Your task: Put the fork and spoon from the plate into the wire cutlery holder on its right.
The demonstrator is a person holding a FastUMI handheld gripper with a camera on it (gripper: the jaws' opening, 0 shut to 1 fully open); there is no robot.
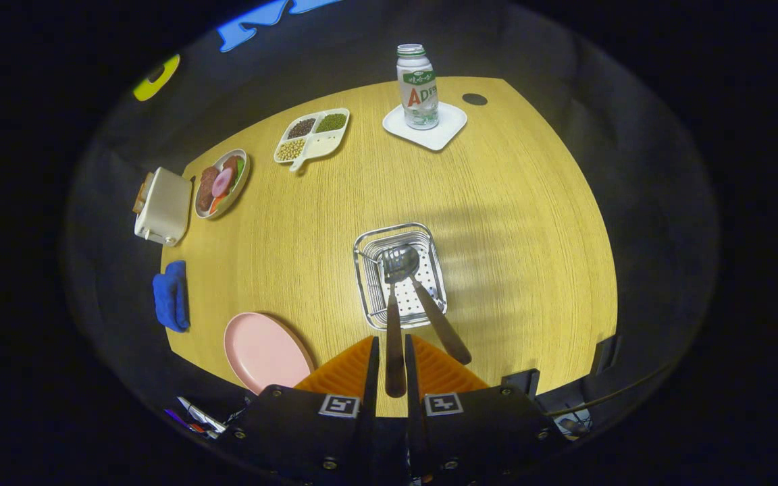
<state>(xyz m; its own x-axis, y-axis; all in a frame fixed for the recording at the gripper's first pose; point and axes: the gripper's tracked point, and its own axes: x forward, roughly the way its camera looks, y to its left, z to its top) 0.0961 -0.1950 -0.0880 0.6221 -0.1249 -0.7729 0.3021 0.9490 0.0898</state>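
We see the gripper (390, 368) with its jaws clenched on the spoon (396, 317) handle, bowl down inside the wire cutlery holder (429, 237) (beside the fork (439, 324), already in); the pink plate (264, 351) lies left.

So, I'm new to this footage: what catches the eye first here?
The gripper is shut on a utensil's dark handle, its metal head down in the wire cutlery holder just ahead of the fingers, beside a second handle already leaning in it. The pink plate lies bare left of the fingers, and a bottle stands on a white tray across the table.
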